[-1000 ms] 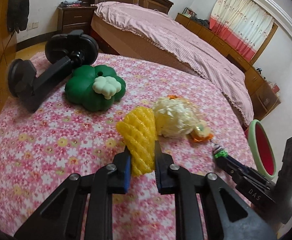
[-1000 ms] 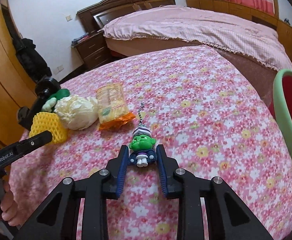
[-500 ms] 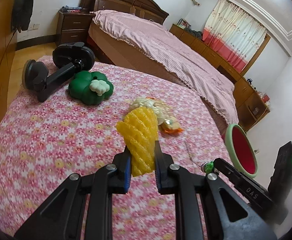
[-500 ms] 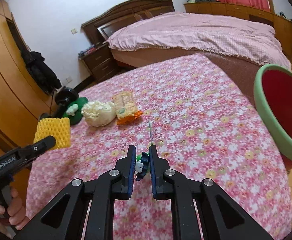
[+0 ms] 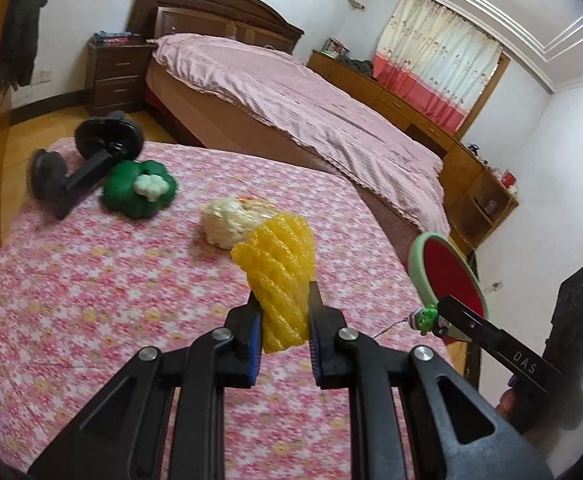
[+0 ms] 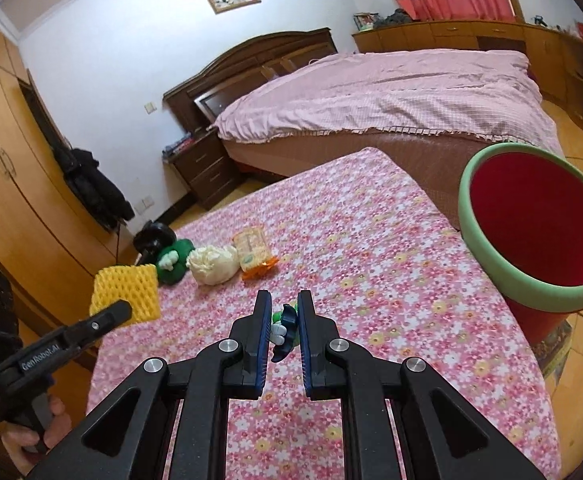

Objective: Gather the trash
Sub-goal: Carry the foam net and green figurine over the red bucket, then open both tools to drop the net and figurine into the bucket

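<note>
My left gripper (image 5: 282, 300) is shut on a yellow foam fruit net (image 5: 279, 272) and holds it above the floral tablecloth (image 5: 91, 280); the net also shows in the right wrist view (image 6: 127, 294). My right gripper (image 6: 284, 308) is shut on a small green-headed figure keychain (image 6: 285, 328), lifted above the table; it also shows in the left wrist view (image 5: 425, 317). A red bin with a green rim (image 6: 531, 232) stands past the table's right edge. A crumpled white wad (image 6: 213, 266) and an orange snack wrapper (image 6: 253, 254) lie on the table.
A green clover-shaped toy (image 5: 139, 188) and a black clamp stand (image 5: 83, 164) sit at the table's far left. A bed with a pink cover (image 6: 371, 92) lies beyond the table. Wooden wardrobes (image 6: 7, 184) line the left wall.
Both grippers have risen and pulled back from the table with their loads. The keychain is lifted clear of the cloth, and the red bin shows larger on the right.
</note>
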Tool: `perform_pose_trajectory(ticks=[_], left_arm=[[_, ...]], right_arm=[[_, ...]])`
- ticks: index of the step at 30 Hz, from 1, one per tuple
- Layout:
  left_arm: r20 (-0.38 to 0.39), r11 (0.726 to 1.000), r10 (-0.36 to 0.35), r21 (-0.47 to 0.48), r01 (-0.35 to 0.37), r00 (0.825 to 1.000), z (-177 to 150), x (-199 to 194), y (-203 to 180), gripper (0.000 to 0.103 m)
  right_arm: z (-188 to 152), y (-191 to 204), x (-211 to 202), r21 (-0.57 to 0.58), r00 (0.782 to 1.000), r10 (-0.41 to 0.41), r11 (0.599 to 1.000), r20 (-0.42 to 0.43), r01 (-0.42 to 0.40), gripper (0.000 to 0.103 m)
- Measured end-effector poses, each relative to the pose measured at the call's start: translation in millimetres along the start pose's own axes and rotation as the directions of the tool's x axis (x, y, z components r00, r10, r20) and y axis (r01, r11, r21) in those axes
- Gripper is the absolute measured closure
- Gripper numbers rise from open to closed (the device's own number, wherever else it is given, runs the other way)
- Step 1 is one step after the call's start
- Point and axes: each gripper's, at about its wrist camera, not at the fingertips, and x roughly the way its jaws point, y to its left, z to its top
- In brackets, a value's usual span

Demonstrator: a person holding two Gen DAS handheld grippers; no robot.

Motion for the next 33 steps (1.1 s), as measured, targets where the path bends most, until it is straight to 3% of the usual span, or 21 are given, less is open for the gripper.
perform_pose_trajectory(ticks=[16, 26, 33], left_arm=[[-0.070, 0.987, -0.080, 0.137, 0.089, 0.994, 4.9, 32.5, -74.9, 0.085], [-0.135, 0.955, -0.125, 0.252, 0.156, 0.983, 12.8, 71.2, -135.1, 0.085], [-0.200, 0.924, -0.167, 0.311, 0.224, 0.966, 7.6, 112.1, -184.4, 0.085]], right_arm=[[35.0, -39.4, -54.7, 0.026, 0.988, -0.060, 0.998, 0.143, 0.057, 0.090], [52.8, -87.9, -72.1, 0.085, 0.971, -0.139, 0.989, 0.195, 0.124, 0.090], [58.9, -138.6, -71.0, 0.160, 0.962, -0.200, 0.972, 0.188, 0.171, 0.090]])
